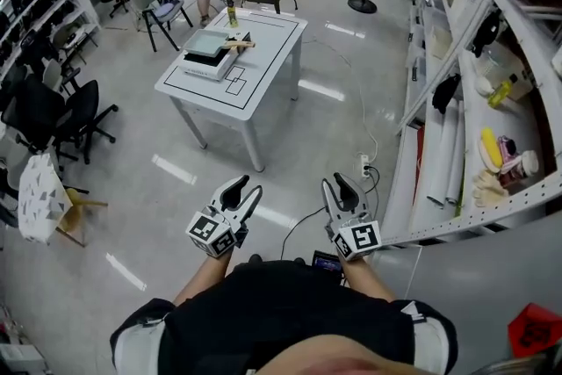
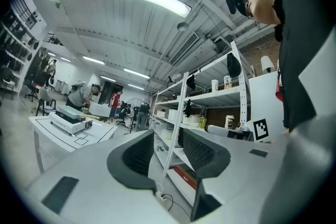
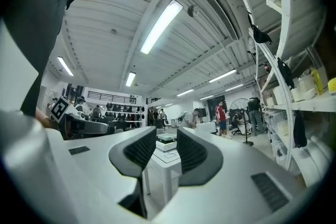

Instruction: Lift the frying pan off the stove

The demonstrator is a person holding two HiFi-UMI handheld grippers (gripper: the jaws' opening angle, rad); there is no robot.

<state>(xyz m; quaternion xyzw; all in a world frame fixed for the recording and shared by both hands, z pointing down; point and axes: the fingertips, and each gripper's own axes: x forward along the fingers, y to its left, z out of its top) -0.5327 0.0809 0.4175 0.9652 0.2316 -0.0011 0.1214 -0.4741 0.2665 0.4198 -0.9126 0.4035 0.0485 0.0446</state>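
The square frying pan (image 1: 207,42) is seen on a portable stove (image 1: 211,64) on a white table (image 1: 263,75), well apart from both grippers. A floor cable (image 1: 303,222) could be tripped over on the approach (a judgement only), or the pan tipped by an off-centre grip on its wooden handle (image 1: 239,45). The left gripper (image 1: 246,189) and right gripper (image 1: 338,183) are held partly spread, with nothing between the jaws.

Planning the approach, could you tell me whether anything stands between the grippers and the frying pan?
Nothing visible does: open floor separates the left gripper and right gripper from the table, where the frying pan sits on the stove.
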